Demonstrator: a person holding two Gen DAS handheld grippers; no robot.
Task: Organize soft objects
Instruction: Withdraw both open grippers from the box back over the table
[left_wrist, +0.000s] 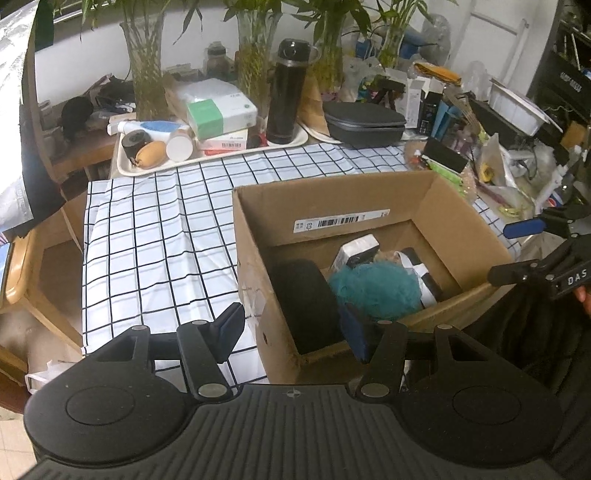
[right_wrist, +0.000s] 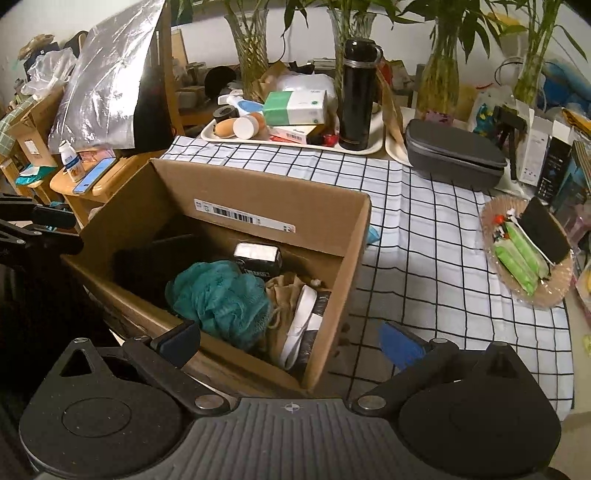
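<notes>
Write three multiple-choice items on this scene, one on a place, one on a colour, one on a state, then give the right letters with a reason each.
1. Where does the bath pouf lie?
A. On the white tray
B. Inside the cardboard box
C. On the checked cloth

2. What colour is the pouf?
A. Teal
B. Pink
C. Yellow

3. How does the right gripper stand?
A. Shut on the pouf
B. Shut on the flask
C. Open, holding nothing

Answers: 1 B, the pouf rests among other items between the box walls. 2 A, its mesh is blue-green in both views. 3 C, its fingers stand wide apart at the box's near corner, with nothing pressed between the pads.
</notes>
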